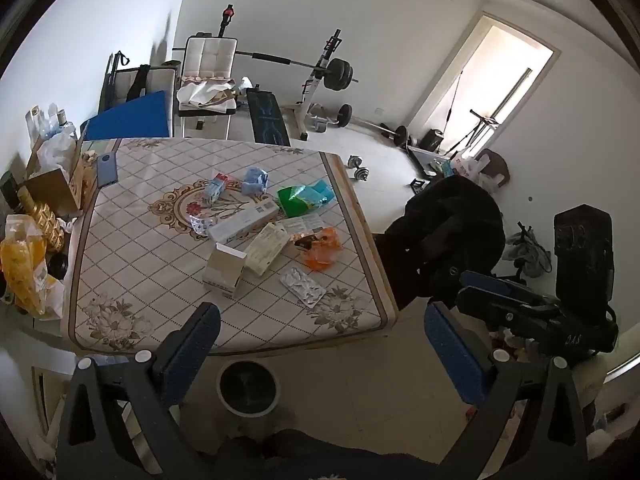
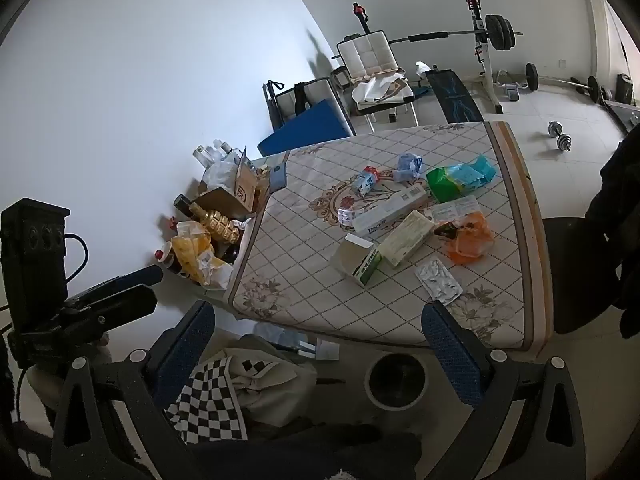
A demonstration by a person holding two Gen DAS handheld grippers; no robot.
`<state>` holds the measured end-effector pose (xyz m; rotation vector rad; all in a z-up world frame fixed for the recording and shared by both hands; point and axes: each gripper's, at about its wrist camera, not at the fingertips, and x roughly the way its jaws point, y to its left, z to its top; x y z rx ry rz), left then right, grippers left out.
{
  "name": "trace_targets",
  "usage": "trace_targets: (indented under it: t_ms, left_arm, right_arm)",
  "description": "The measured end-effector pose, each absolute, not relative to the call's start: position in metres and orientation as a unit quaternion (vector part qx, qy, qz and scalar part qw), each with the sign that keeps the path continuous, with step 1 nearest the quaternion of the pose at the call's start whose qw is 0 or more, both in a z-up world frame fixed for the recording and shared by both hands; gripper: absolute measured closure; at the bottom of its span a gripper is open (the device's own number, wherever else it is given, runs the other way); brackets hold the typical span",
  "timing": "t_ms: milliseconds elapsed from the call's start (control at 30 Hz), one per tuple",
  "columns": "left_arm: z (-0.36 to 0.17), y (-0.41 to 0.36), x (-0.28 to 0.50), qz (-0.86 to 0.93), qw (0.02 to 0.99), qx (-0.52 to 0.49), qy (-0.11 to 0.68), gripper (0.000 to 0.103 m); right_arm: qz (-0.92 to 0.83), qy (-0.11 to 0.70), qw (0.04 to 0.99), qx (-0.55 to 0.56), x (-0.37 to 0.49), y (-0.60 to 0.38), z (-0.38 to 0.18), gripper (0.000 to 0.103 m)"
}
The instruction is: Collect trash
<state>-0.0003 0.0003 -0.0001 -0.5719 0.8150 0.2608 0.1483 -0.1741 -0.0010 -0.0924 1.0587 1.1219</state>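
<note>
Left wrist view: the left tool (image 1: 320,344) is tilted downward toward the near edge of the worktop (image 1: 132,248); its two blue pads stand wide apart and nothing is between them. Below, on the floor, stands a round bin (image 1: 248,388), just beside the worktop's near edge. The trash lies in a loose group at the middle of the worktop; a long white box (image 1: 244,222) has its long axis from near-left to far-right; a cream box (image 1: 267,249) lies beside it, about the same direction; a blister pack (image 1: 303,287) lies flat nearest to the tool, its long axis going toward the near-right corner; an orange bag (image 1: 322,249) and a green packet (image 1: 304,198) are more to the right. The right tool (image 1: 516,304) shows at the right, also pointing downward.

Right wrist view: the right tool (image 2: 318,350) is tilted down in the same way, jaws fully wide, holding nothing; the bin (image 2: 396,380) is between its pads in the picture, lower, on the floor. The blister pack (image 2: 438,282) lies close to the right pad; a small box (image 2: 356,260) stands open, its mouth to the left; a checkered cloth (image 2: 212,400) lies on the floor.
</note>
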Motion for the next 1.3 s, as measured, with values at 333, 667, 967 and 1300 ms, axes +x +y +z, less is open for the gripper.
trace_targets:
  t_ms: [333,667,967,1300]
  left_arm:
    - [-0.001,0.0,-0.001,0.121,0.871,-0.279,0.386,0.0]
    - [-0.003,-0.003,0.005,0.118,0.872,-0.279,0.385,0.0]
    - [0.0,-0.007,0.001,0.118,0.872,-0.279,0.385,0.0]
    - [0.001,-0.005,-0.005,0.116,0.872,-0.281,0.385,0.0]
  right_arm:
    - [0.508,0.48,0.714,-0.043,0.144,-0.168,-0.001,0.0]
    - [0.508,0.481,0.714,-0.041,0.148,-0.171,-0.003,0.0]
    - [0.511,0.481,0.711,-0.045,0.142,-0.174,-0.002,0.0]
    - [0.513,0.483,0.707,-0.053,0.14,-0.173,-0.004,0.0]
